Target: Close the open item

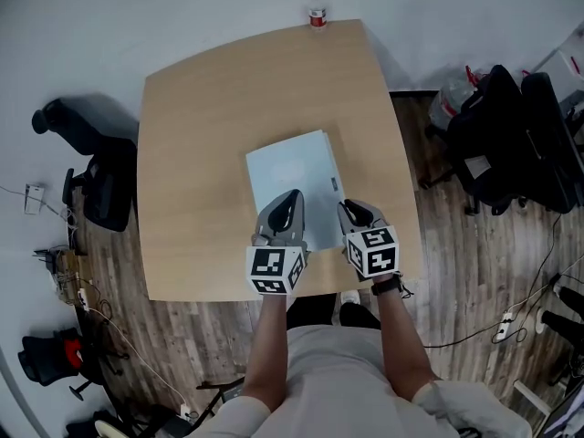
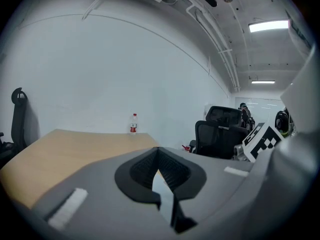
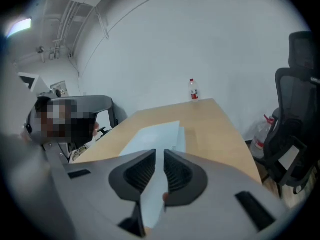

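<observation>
A pale blue folder or book [image 1: 292,176] lies flat near the middle of the wooden table [image 1: 201,135], with a thin second layer showing along its right edge. Both grippers hover over its near end. My left gripper [image 1: 290,199] is above the near left part, and its jaw tips meet [image 2: 158,156] with nothing gripped that I can see. My right gripper [image 1: 351,210] sits at the near right edge. Its jaws [image 3: 160,159] stand a narrow slit apart, with the pale cover [image 3: 155,134] showing through the gap and no pad pressing on it.
A small bottle with a red cap [image 1: 316,7] stands at the table's far edge. Black office chairs stand to the left [image 1: 96,172] and right [image 1: 511,135] of the table. Cables lie on the wooden floor. The person stands at the near edge.
</observation>
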Demonstrator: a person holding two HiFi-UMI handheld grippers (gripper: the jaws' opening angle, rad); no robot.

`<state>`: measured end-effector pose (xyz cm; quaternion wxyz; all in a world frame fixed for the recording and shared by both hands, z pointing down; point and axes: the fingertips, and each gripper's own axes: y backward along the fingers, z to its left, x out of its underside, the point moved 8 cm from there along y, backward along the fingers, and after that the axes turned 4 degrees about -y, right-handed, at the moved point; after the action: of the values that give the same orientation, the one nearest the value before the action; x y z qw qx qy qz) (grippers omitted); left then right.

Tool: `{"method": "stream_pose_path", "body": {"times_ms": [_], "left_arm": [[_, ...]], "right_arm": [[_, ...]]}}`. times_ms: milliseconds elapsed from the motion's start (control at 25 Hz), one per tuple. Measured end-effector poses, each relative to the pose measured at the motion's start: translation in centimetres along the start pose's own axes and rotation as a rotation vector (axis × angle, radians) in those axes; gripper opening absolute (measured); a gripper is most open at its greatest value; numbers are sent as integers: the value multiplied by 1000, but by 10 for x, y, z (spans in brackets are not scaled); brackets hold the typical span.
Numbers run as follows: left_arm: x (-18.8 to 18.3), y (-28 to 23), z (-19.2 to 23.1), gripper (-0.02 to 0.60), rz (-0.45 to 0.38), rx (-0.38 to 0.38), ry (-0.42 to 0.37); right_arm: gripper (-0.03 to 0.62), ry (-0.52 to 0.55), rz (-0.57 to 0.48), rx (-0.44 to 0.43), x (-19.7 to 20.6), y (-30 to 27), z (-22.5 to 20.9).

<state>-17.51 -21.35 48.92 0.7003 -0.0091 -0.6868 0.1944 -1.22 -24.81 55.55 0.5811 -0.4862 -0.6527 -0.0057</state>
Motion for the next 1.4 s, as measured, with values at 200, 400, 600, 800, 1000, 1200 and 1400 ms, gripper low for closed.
{"method": "stream_pose_path", "body": {"times_ms": [200,400,600,800,1000,1200,1400], "left_arm": [[13,-15,9,6,58,20,17],[22,-27,14,6,89,35,23],[30,-38,15,6,119,48,28],[38,-43,14,6,142,60,33],[44,-48,17,6,164,73,50],[47,-56,17,6,178,79,59],[48,-62,19,6,191,86,60]], "right_arm": [[75,-12,43,-1,5,-16,-3],[117,-60,78,4,10,-28,-11],[117,-113,118,-4,17,-38,-18],[112,-153,130,7,21,-44,-23],[97,-190,141,11,24,-48,-24],[85,-214,154,0,27,-51,-25],[61,-229,165,1,29,-53,-27]]}}
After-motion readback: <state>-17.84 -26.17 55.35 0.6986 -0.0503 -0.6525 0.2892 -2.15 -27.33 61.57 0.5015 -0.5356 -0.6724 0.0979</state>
